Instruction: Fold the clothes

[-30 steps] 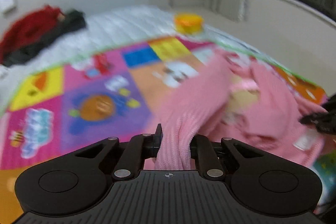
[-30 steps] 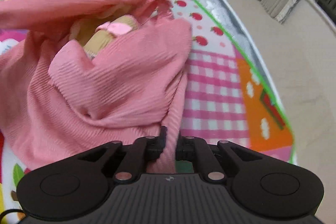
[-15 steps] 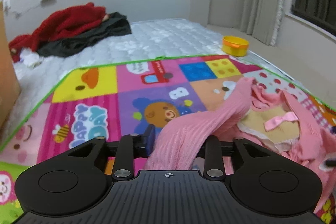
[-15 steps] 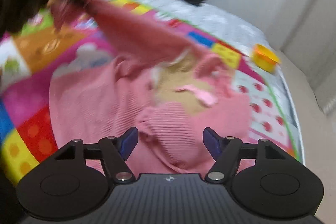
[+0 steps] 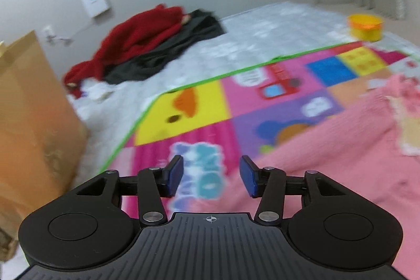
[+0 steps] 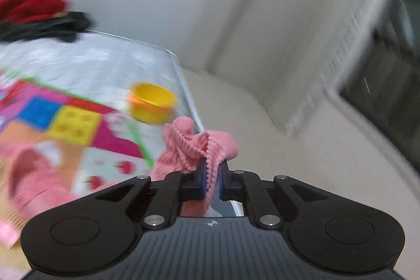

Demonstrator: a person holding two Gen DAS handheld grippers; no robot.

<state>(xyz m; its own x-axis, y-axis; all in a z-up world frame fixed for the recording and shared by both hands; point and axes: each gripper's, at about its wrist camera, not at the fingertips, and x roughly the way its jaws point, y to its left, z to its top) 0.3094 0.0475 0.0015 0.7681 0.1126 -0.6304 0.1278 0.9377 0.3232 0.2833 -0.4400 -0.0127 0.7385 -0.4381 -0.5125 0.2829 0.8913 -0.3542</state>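
Released since before, the left tool [image 5: 211,176] gapes empty; the right tool [image 6: 210,181] pinches one pink garment [image 6: 195,146].

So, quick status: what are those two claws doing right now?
Left gripper open, empty, over the mat. Right gripper shut on the pink top. Yellow tub just beyond, not touching.

We hold our left gripper [image 5: 211,176] with its jaws spread wide and nothing between the blue pads [image 5: 175,175], angled low and forward. Our right gripper [image 6: 210,181] has its jaws drawn almost together, the pads [image 6: 201,181] pinching a bunched fold of the pink garment [image 6: 195,146], and it sits tilted in its own blurred view.
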